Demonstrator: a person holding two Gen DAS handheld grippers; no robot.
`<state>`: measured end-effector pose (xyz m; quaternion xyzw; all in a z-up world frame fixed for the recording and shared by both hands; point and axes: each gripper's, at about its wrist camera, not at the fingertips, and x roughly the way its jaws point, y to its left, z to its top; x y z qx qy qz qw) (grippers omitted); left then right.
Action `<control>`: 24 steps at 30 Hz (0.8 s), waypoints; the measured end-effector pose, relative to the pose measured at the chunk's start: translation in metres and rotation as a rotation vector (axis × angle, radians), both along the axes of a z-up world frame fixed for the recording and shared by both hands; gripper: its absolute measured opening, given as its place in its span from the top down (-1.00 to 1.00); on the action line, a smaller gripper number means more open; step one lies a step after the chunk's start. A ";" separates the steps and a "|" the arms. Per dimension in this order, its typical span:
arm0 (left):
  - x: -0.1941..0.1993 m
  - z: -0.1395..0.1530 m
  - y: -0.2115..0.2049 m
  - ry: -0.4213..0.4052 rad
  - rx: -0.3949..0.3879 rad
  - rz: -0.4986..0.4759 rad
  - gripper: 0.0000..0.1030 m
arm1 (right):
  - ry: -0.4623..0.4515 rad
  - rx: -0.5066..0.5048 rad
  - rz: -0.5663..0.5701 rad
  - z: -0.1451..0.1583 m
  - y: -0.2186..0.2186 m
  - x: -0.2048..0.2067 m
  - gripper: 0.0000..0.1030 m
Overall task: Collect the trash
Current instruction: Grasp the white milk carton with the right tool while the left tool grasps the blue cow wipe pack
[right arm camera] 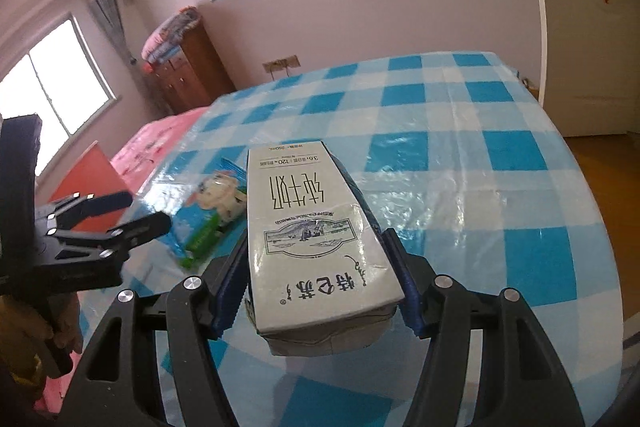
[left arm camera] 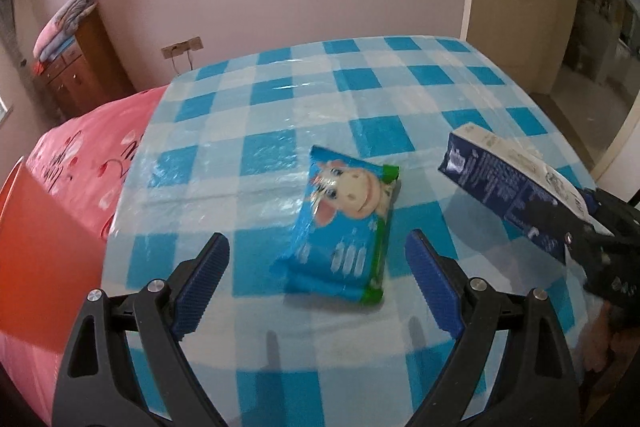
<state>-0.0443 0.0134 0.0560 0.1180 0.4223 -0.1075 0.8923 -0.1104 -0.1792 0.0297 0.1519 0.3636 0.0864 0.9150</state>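
Lying just ahead of open left claw (left arm camera: pixel 316 279): wipes pack (left arm camera: pixel 344 223).

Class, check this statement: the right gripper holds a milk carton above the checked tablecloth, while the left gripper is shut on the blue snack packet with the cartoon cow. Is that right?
Not quite. The left gripper is open and empty; the blue snack packet lies on the checked tablecloth ahead of its fingertips, as the left wrist view shows. The rest stands: the right gripper holds the milk carton.

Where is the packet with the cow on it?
The cow packet lies flat on the checked tablecloth, just ahead of the open left hand-held gripper, left of the milk carton.
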 end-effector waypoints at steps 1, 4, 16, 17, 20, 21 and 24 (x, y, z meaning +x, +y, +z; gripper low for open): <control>0.004 -0.003 -0.002 0.011 -0.008 -0.007 -0.75 | 0.006 0.015 0.000 -0.001 0.000 0.001 -0.25; 0.016 -0.015 -0.011 0.046 0.014 -0.026 -0.75 | 0.016 0.024 -0.002 -0.004 -0.002 0.002 -0.27; 0.037 -0.039 -0.007 0.110 -0.016 -0.001 -0.41 | 0.042 0.016 0.005 -0.011 0.005 0.009 -0.28; 0.037 -0.040 -0.007 0.111 -0.022 -0.004 -0.35 | 0.044 0.010 0.008 -0.012 0.007 0.010 -0.28; 0.037 -0.043 -0.009 0.125 -0.032 -0.005 -0.14 | 0.045 -0.003 0.012 -0.014 0.011 0.011 -0.37; 0.037 -0.044 -0.009 0.123 -0.037 -0.003 -0.10 | 0.043 -0.009 0.011 -0.014 0.011 0.012 -0.38; 0.035 -0.044 -0.008 0.118 -0.051 0.003 -0.01 | 0.043 -0.015 0.009 -0.014 0.012 0.012 -0.39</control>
